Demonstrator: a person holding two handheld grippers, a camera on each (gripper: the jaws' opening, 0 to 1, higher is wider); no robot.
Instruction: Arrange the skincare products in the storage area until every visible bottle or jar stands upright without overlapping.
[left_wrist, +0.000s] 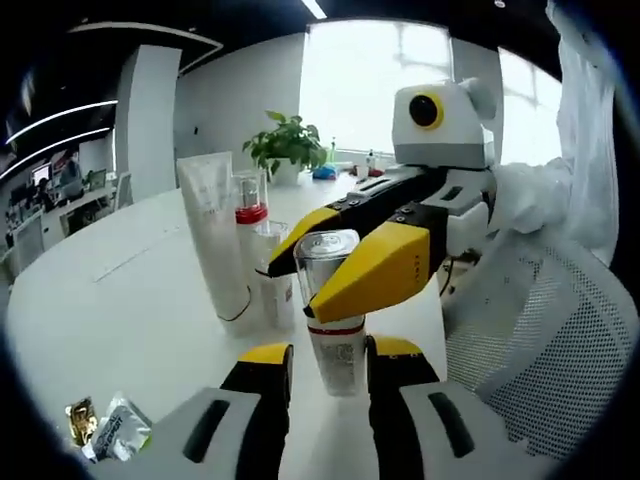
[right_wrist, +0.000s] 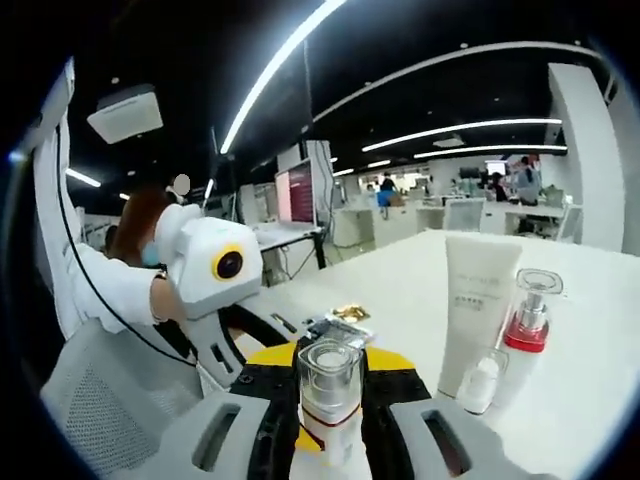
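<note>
A bottle with a clear cap and a red band (left_wrist: 338, 362) stands on the white table (left_wrist: 120, 310). My right gripper (left_wrist: 300, 285) reaches in from the right and is shut on its cap. My left gripper (left_wrist: 330, 352) is open, its yellow tips flanking the bottle's body with a small gap. In the right gripper view the same bottle (right_wrist: 328, 380) rises between my right gripper's (right_wrist: 330, 420) jaws, with the left gripper (right_wrist: 330, 356) behind it. A tall white tube (left_wrist: 215, 235), a red-collared pump bottle (left_wrist: 250, 200) and a small pale bottle (left_wrist: 272, 290) stand upright close together.
Foil sachets (left_wrist: 110, 432) lie on the table near my left gripper. A potted plant (left_wrist: 290, 145) stands at the far edge. A mesh chair (left_wrist: 560, 340) and a person's white sleeve (left_wrist: 530, 200) are at the right. Bare tabletop lies left of the tube.
</note>
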